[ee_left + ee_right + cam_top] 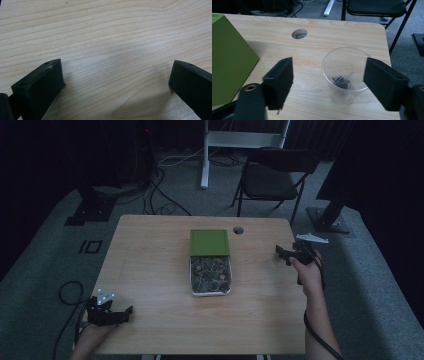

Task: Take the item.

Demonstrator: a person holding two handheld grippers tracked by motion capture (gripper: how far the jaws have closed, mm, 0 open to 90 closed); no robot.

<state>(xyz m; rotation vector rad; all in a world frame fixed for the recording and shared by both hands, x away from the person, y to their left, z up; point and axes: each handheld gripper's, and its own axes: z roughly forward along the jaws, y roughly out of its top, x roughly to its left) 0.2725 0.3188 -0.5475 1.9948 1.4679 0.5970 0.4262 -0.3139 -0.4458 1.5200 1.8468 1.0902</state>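
Note:
A green box (209,242) stands at the table's middle, and its clear tray (194,279) of several dark packets is pulled out toward me. In the right gripper view a clear plastic cup (345,72) stands upright on the wood and holds a small dark packet with a tag. My right gripper (329,65) is open, with a jaw on each side of the cup and neither pad touching it. In the high view the right gripper (282,254) hangs over the table's right edge. Near the front left corner my left gripper (122,314) is open over bare wood (112,37), with nothing between its jaws.
A round cable hole (238,230) lies behind the box on the wooden table (150,260). A black folding chair (275,175) and a white stand leg (204,165) are on the floor beyond the far edge. Cables trail across the floor at the left.

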